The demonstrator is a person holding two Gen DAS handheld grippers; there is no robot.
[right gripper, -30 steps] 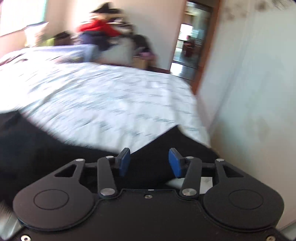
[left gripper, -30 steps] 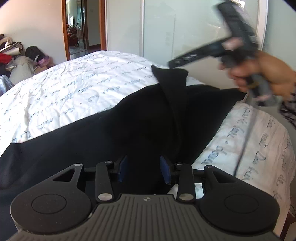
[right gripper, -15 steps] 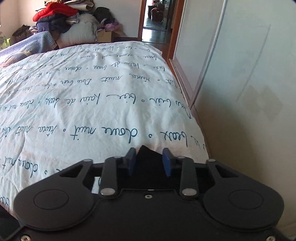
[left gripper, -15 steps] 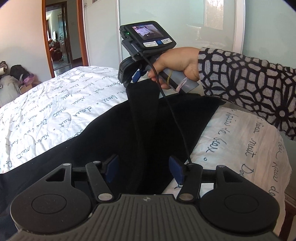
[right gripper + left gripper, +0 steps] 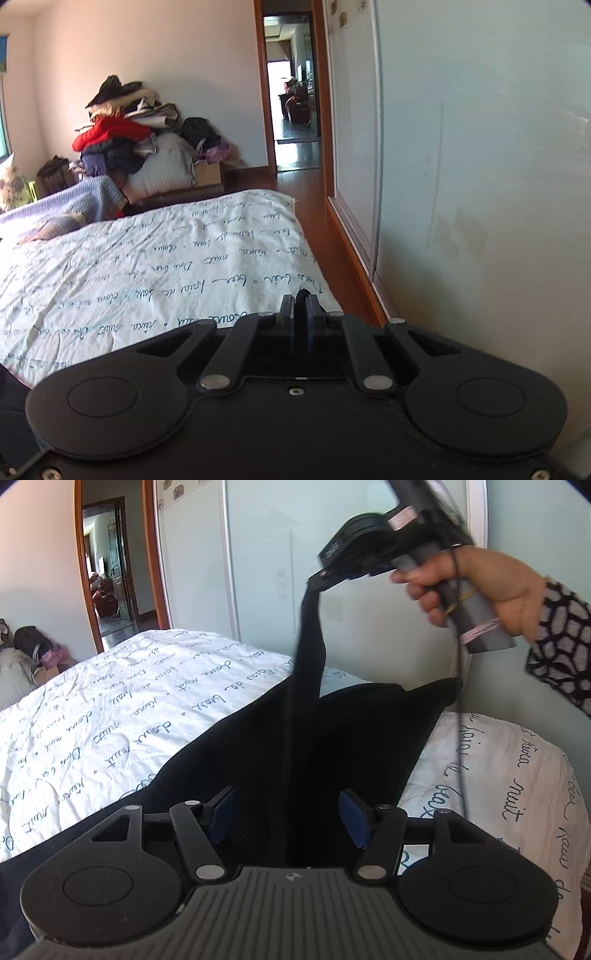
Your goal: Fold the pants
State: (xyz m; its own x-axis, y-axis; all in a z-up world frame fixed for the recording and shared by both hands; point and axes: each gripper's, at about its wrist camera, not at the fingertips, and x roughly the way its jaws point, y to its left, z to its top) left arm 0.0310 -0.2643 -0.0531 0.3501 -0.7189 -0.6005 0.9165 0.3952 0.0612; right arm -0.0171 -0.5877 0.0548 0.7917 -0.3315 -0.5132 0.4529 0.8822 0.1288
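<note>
Black pants (image 5: 280, 746) lie across the white quilted bed (image 5: 110, 709). My right gripper (image 5: 300, 321) is shut on a corner of the pants (image 5: 303, 295); in the left wrist view it (image 5: 321, 585) holds that corner high above the bed, and a strip of black cloth hangs down from it. My left gripper (image 5: 288, 819) is open, low over the pants, with the cloth lying between its blue pads (image 5: 352, 821).
The bed's right edge runs along a pale wardrobe wall (image 5: 480, 184). A pile of clothes and bags (image 5: 125, 147) sits past the far end of the bed. An open doorway (image 5: 295, 96) lies beyond. A cable (image 5: 460, 738) hangs from the right gripper.
My right gripper has shut on the corner of the pants and lifted it well above the bed. My left gripper's pads have opened wider over the cloth.
</note>
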